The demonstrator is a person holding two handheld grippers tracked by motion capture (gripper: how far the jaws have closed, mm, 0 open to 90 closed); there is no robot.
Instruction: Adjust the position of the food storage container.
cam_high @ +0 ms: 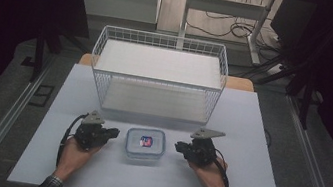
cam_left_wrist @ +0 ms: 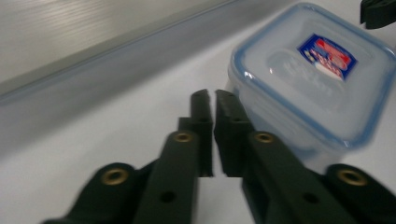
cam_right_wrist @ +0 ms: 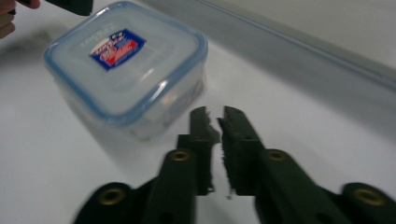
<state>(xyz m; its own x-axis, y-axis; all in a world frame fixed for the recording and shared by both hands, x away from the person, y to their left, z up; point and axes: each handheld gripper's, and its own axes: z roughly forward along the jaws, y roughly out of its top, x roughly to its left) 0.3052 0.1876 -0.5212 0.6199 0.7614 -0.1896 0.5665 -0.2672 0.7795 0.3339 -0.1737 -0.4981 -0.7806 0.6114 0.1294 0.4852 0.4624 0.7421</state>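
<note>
A clear plastic food box [cam_high: 145,144] with a blue-rimmed lid and a red and blue label sits on the white table, between my two grippers. My left gripper [cam_high: 115,134] is just left of it, jaws together with nothing between them. In the left gripper view the box [cam_left_wrist: 317,79] lies to the right of the closed tips [cam_left_wrist: 214,95]. My right gripper [cam_high: 178,146] is just right of the box, also shut and empty. The right gripper view has the box [cam_right_wrist: 126,70] up and left of that gripper [cam_right_wrist: 214,114].
A white wire basket [cam_high: 157,74] stands behind the box at the table's middle back. The white table top [cam_high: 150,182] has bare room in front and to both sides. Chair legs and cables lie on the floor beyond.
</note>
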